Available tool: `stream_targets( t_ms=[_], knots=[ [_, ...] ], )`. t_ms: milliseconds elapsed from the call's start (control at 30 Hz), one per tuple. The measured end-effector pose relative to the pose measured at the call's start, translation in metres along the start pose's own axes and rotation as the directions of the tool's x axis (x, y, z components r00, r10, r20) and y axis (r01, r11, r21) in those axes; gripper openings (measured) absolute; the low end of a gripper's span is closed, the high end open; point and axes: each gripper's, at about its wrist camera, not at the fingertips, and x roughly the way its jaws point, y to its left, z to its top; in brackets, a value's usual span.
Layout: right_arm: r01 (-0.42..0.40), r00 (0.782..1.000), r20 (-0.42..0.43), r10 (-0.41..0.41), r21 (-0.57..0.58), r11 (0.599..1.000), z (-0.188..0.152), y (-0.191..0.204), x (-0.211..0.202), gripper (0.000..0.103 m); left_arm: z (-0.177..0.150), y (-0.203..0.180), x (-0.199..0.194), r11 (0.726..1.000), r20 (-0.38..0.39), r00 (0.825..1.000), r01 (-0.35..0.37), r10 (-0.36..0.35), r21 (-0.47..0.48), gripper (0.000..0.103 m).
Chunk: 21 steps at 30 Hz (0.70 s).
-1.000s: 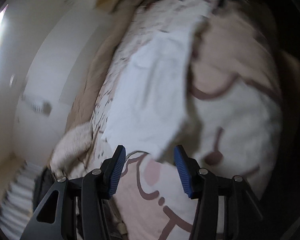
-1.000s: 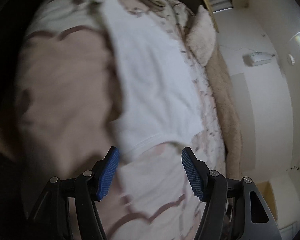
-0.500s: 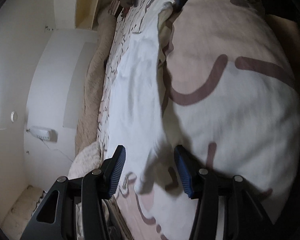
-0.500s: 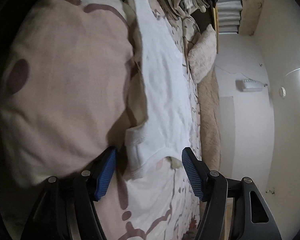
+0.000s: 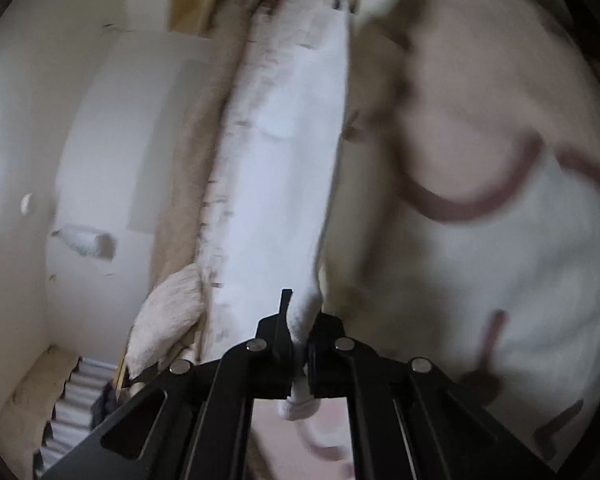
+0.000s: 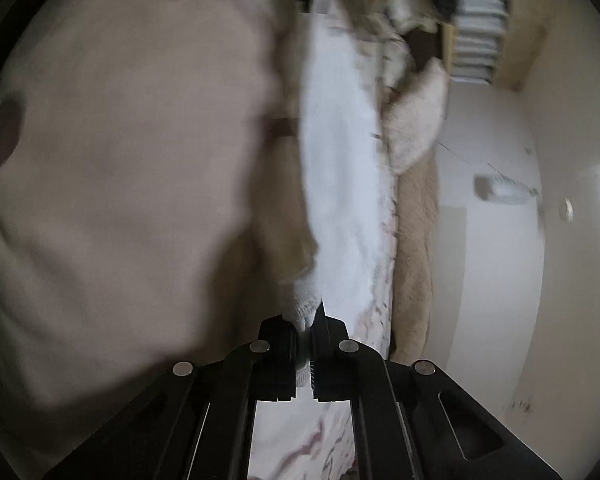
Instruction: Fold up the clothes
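Note:
A white garment (image 5: pixel 284 168) lies stretched along the bed in a long strip, between a big pink duvet and the patterned sheet. My left gripper (image 5: pixel 299 332) is shut on one near corner of it, with a bit of hem poking out below the jaws. In the right wrist view the same white garment (image 6: pixel 340 176) runs away from me, and my right gripper (image 6: pixel 305 334) is shut on its ribbed edge. Both views are blurred.
The bulky pink duvet with brown lines (image 5: pixel 480 184) bulges beside the garment; it fills the left half of the right wrist view (image 6: pixel 120 184). A beige fleecy blanket (image 6: pixel 414 240) and a fluffy cushion (image 5: pixel 168 320) line the wall side. A white wall (image 5: pixel 100 152) stands close by.
Both grippers stood open around the garment's edge half a second ago; now each has closed on the cloth. The garment looks pulled into a narrower, tauter strip.

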Motion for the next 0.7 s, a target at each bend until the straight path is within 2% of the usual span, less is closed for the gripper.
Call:
stream_targets(
  t_ms=[133, 233, 333, 433, 500, 600, 667, 700],
  knots=[
    [0.003, 1.0, 0.007, -0.003, 0.075, 0.997, -0.006, -0.051, -0.017, 0.004, 0.01, 0.04, -0.03, 0.997, 0.046, 0.997, -0.063, 0.064, -0.034, 0.005],
    [0.001, 1.0, 0.017, -0.002, 0.066, 0.998, -0.009, -0.076, -0.038, 0.004, 0.011, 0.053, -0.053, 0.996, 0.065, 0.995, -0.068, 0.072, -0.053, 0.005],
    [-0.019, 1.0, 0.023, 0.018, 0.037, 0.999, -0.012, -0.078, -0.065, 0.004, 0.016, 0.053, -0.082, 0.998, 0.079, 0.996, -0.031, 0.035, -0.048, 0.005],
    [-0.087, 0.996, 0.024, 0.087, 0.038, 0.995, -0.015, -0.068, -0.089, 0.004, 0.011, 0.042, -0.107, 0.998, 0.092, 0.995, 0.052, -0.049, -0.036, 0.005],
    [-0.14, 0.99, 0.031, 0.139, 0.034, 0.99, -0.017, -0.057, -0.104, 0.004, 0.01, 0.031, -0.122, 0.99, 0.084, 0.988, 0.136, -0.132, -0.042, 0.005],
    [-0.224, 0.974, 0.03, 0.224, 0.02, 0.974, -0.022, -0.033, -0.125, 0.004, 0.008, 0.015, -0.135, 0.955, 0.062, 0.96, 0.279, -0.273, -0.102, 0.005],
    [-0.278, 0.96, 0.029, 0.278, 0.015, 0.96, -0.023, -0.019, -0.132, 0.004, 0.009, 0.0, -0.139, 0.931, 0.054, 0.939, 0.344, -0.34, -0.118, 0.005],
    [-0.293, 0.956, 0.03, 0.293, 0.0, 0.956, -0.024, -0.011, -0.133, 0.004, 0.01, -0.004, -0.137, 0.928, 0.051, 0.934, 0.356, -0.352, -0.112, 0.005]
  ],
)
